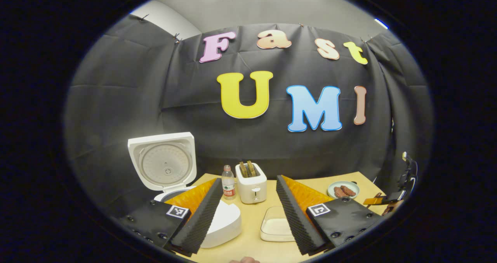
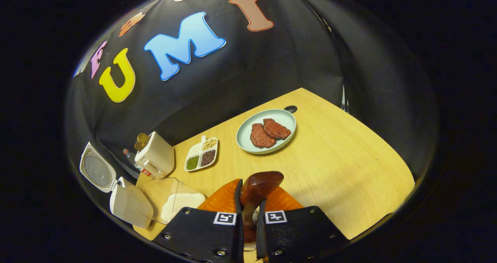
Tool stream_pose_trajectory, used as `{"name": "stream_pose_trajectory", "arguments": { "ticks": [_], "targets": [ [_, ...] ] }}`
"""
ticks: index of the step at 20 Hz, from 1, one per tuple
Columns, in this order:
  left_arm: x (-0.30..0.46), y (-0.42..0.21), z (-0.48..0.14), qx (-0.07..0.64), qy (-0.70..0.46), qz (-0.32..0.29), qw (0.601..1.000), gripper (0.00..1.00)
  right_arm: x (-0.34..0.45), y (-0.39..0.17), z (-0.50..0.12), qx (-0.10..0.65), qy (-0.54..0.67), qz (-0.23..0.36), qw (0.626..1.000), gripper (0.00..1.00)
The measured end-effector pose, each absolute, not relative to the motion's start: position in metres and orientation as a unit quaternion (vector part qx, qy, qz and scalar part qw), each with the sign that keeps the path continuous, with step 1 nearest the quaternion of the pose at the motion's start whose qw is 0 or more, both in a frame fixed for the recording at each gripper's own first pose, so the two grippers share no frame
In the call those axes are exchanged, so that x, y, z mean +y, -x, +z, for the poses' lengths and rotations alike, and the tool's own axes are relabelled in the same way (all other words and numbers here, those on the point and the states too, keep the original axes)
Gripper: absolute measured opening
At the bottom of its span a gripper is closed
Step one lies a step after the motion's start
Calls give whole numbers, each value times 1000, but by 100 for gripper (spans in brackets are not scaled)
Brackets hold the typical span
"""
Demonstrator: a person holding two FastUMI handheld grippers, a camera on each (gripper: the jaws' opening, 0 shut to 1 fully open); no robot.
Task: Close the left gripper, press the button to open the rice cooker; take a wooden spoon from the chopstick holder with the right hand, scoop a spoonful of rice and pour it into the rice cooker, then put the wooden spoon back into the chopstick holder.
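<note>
**Already lifted: spoon in right gripper, cooker lid up**

Now the right gripper (image 2: 248,212) has both fingers pressed on the handle of the wooden spoon (image 2: 259,185). The spoon's long axis runs forward, out along the fingers, with the bowl past the tips and tilted slightly right. I cannot tell whether the bowl carries rice.

Key relation: in the right gripper view the clear rice container (image 2: 174,201) lies to the spoon's left and just beside the gripper, with the rice cooker (image 2: 130,202) farther left, touching or nearly touching it. The cooker lid (image 2: 97,171) stands open. Judgement: the coming move is a leftward swing, first to the container, then on to the pot. The right hand is the one placed for it.

The left gripper (image 1: 244,212) has its fingers wide apart, holding nothing, above the table (image 1: 349,179) facing the toaster (image 1: 251,183). The open cooker (image 1: 163,164) sits at its left.

The chopstick holder is not identifiable.
</note>
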State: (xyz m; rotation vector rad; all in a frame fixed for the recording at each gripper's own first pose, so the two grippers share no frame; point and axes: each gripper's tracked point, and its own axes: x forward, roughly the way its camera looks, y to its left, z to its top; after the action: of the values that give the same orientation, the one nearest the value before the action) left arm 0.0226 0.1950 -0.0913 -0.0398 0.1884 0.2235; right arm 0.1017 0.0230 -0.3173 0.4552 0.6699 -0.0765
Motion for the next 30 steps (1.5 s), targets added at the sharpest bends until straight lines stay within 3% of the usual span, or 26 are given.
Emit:
{"name": "stream_pose_trajectory", "arguments": {
  "ticks": [2,8,16,23,30],
  "targets": [
    [194,-22,-90,88,20,106,990,96,25,-98,-307,319,-218,-44,921,7],
    [194,-17,-83,65,21,84,994,96,34,-94,-231,261,-162,-28,951,7],
    [214,-15,-91,59,32,49,997,96,118,-113,-150,201,-150,68,966,7],
    [254,-14,-97,58,16,47,997,96,213,-155,-192,228,-122,116,959,6],
    [302,-6,-128,91,23,81,992,96,249,-169,-300,288,-21,89,953,7]
  ]
}}
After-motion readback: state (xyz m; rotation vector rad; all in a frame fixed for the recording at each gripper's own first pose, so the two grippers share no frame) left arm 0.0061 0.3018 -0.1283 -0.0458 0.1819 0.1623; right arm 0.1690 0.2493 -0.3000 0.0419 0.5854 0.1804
